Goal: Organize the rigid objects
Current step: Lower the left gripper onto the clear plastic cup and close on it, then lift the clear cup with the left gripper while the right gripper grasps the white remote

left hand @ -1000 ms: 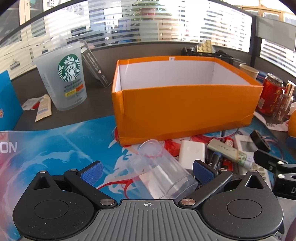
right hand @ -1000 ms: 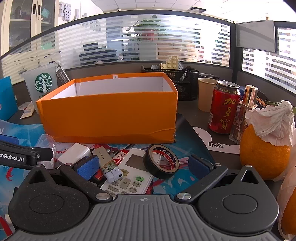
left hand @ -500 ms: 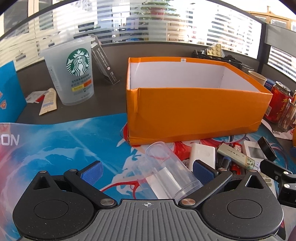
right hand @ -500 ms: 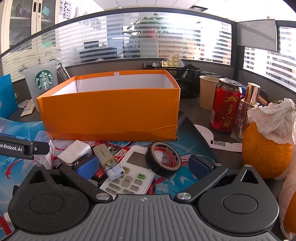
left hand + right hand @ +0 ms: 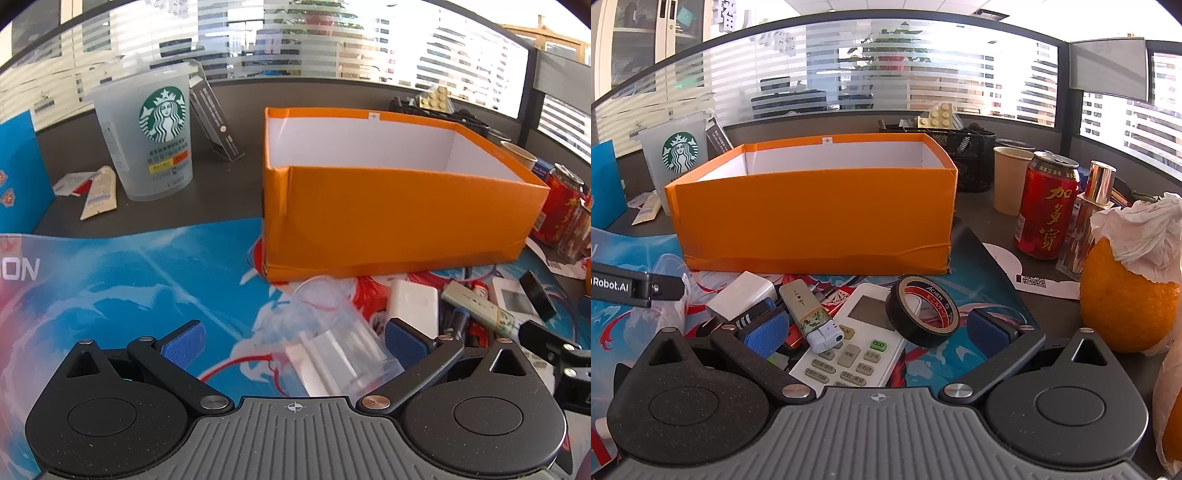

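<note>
While the orange box (image 5: 399,218) stands empty on the surface, the left claw (image 5: 293,341) hangs released around a clear plastic cup (image 5: 332,339) lying on its side on the glossy blue mat (image 5: 122,280), its mouth toward the box. Thin and slick, the cup looks apt to buckle or squirt free, so a gentle squeeze across its middle seems wisest before lifting it over the cardboard wall. The right claw (image 5: 877,326), also released, hovers above a heap just before the box: a black tape roll (image 5: 923,310) leaning on a white remote (image 5: 857,332), a lighter (image 5: 812,314) and a white charger (image 5: 742,295).
</note>
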A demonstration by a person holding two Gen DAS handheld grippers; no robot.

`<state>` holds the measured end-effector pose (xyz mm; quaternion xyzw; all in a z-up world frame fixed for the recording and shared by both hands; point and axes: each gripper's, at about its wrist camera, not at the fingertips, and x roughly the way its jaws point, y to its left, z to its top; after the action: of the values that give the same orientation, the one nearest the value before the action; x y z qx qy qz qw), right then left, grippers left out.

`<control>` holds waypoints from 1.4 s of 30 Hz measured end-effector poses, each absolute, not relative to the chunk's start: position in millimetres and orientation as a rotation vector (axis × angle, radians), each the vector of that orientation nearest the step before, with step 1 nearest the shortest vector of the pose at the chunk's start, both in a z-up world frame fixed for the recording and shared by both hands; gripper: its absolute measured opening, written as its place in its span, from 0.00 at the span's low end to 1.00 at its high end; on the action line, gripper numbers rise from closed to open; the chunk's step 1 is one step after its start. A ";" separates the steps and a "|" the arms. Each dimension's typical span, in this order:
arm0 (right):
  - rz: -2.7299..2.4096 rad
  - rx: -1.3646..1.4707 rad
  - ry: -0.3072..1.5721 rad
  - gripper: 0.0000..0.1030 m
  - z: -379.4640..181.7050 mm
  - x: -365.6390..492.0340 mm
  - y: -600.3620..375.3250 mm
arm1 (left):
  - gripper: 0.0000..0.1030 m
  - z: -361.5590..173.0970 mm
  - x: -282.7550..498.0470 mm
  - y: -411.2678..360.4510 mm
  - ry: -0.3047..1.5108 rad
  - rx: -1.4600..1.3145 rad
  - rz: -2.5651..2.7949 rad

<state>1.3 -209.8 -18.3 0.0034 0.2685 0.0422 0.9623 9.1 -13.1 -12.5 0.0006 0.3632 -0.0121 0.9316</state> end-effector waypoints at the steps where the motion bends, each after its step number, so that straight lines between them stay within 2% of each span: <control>1: 0.085 0.006 0.545 1.00 -18.4 1.7 -209.6 | 1.00 -13.1 8.0 -13.8 0.747 0.000 -0.033; 12: 0.094 0.024 0.541 1.00 -21.6 -6.8 -209.0 | 1.00 -23.9 5.6 -12.1 0.760 0.022 -0.008; 20: 0.072 0.071 0.543 1.00 -24.1 -20.7 -213.5 | 1.00 -22.4 -2.0 -11.5 0.650 0.082 0.027; 31: 0.052 0.005 0.502 1.00 -33.2 -28.2 -208.8 | 1.00 -31.9 9.9 -8.5 0.694 0.088 0.006; 35: 0.088 -0.004 0.518 0.96 -33.6 -25.5 -199.5 | 1.00 -34.8 16.6 -5.4 0.716 0.080 0.005; 36: 0.086 -0.010 0.530 0.87 -34.5 -22.7 -196.9 | 1.00 -35.6 18.4 -5.1 0.722 0.078 0.003; 38: 0.080 -0.018 0.556 0.78 -37.7 -18.7 -194.5 | 1.00 -37.4 21.3 -4.7 0.729 0.081 -0.003; 42: 0.091 0.031 0.606 0.77 -42.1 -7.8 -195.8 | 1.00 -40.9 27.6 -5.1 0.743 0.087 -0.015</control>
<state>-7.8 -195.8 -42.1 0.0154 0.2982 0.0449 0.9533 27.6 -5.1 -40.9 0.0425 0.3630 -0.0075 0.9308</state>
